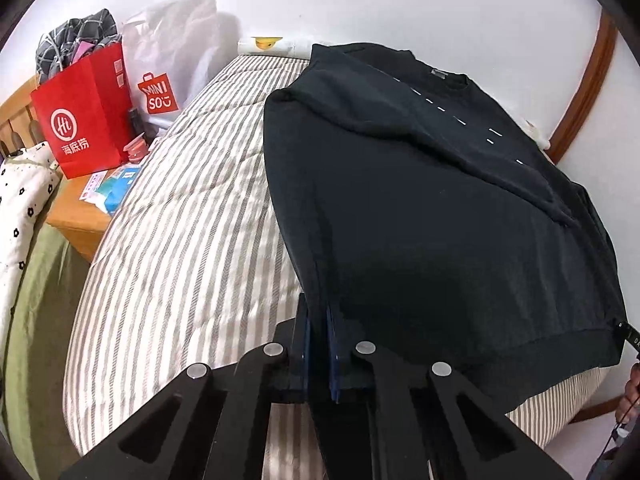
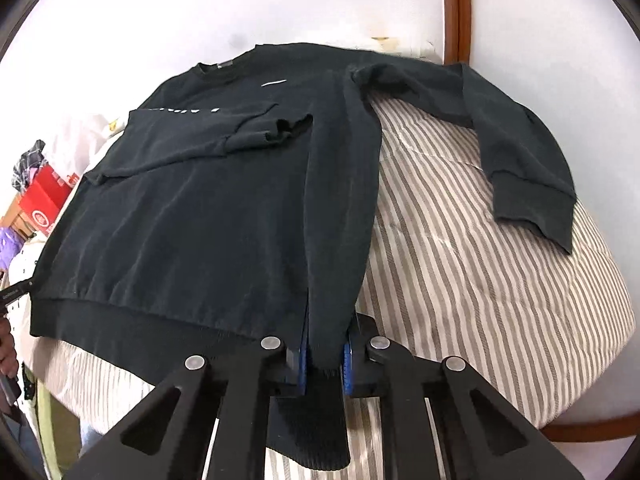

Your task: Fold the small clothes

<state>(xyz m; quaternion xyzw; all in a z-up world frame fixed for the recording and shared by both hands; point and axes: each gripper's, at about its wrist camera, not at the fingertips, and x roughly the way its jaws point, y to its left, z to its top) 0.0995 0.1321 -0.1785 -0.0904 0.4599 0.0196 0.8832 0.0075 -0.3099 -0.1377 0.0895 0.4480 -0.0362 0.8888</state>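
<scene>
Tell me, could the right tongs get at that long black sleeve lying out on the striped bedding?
Probably not yet: the right tongs are shut on the black sweatshirt's hem. The outstretched black sleeve lies uncovered on the striped quilt.

A black sweatshirt lies spread over a striped bed cover, filling the right half of the frame, its neckline toward the upper right and its ribbed hem toward the bottom right. At the bottom centre, the left gripper is clamped on the sweatshirt's left edge, the cloth pinched between its blue pads. At the left edge, a wooden nightstand carries a red paper bag and a white Miniso bag.
</scene>
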